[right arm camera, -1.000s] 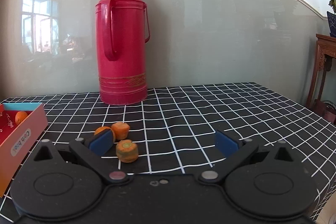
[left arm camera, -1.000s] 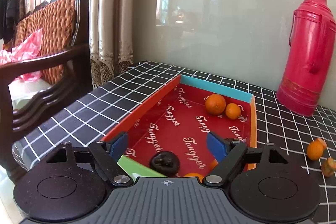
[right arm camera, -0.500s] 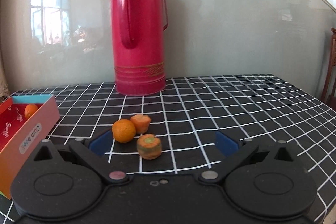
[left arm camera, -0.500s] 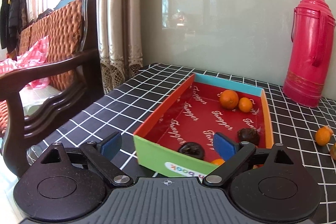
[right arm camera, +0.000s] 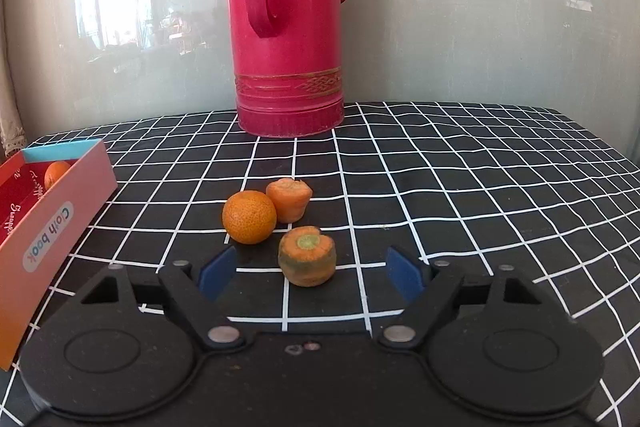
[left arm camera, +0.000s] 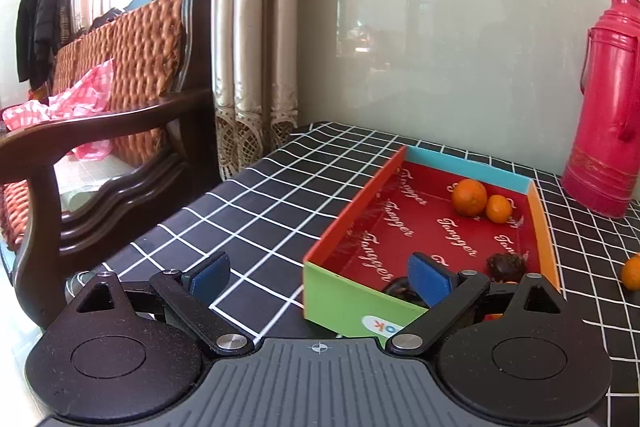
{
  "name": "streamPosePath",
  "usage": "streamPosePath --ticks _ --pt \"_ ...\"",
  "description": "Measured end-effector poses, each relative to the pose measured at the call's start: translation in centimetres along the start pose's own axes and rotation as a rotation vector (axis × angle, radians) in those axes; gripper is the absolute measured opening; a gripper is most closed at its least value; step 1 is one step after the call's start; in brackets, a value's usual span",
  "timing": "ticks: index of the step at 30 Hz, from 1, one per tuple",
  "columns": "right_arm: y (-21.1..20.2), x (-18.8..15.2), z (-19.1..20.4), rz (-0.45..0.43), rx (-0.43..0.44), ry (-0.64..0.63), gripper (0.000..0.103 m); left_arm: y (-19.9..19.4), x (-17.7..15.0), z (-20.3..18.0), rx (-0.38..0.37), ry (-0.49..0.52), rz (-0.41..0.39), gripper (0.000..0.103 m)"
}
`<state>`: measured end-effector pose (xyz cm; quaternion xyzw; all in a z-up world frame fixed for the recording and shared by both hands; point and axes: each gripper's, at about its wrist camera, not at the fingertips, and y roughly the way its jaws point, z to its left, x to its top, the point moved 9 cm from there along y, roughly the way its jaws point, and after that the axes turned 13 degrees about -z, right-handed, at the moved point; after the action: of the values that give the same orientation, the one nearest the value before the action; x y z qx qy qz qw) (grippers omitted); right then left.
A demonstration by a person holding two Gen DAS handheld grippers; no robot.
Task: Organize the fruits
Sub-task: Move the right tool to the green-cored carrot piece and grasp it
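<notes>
L gripper (left arm camera: 318, 277): jaws released, wide apart, nothing between; sits near front corner of box (left arm camera: 348, 293), R pad overlapping box's green wall in view. Box on checked worktop (left arm camera: 256, 211), red lining w/ print. Inside: 2 oranges (left arm camera: 470, 197) touching at far end by blue wall; 2 dark fruits (left arm camera: 506, 266) near front, one partly hidden behind pad; bit of orange also shows behind the linkage.

R gripper (right arm camera: 310, 273): jaws released, empty. Carrot stub (right arm camera: 307, 255) lies on worktop roughly btwn the pads, touching neither. Just behind: orange (right arm camera: 249, 216) and 2nd carrot piece (right arm camera: 289, 200), touching each other. Red thermos (right arm camera: 286, 23) upright at the wall, well behind. Box at L edge of R view.
</notes>
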<state>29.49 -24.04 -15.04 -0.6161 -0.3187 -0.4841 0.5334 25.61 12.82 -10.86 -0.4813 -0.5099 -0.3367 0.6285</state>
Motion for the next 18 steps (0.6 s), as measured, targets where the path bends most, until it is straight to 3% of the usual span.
streamPosePath --ticks 11,15,18 --pt "1.5 -0.3 0.6 0.035 -0.007 -0.013 0.06 0.6 -0.3 1.6 0.033 -0.013 0.008 0.097" --pt "2.0 -0.6 0.6 0.062 0.001 0.009 0.045 0.6 -0.3 1.8 0.037 -0.014 0.006 0.097" --pt "2.2 -0.8 0.5 0.071 -0.003 0.01 0.039 0.6 -0.3 1.8 0.037 -0.009 0.006 0.097"
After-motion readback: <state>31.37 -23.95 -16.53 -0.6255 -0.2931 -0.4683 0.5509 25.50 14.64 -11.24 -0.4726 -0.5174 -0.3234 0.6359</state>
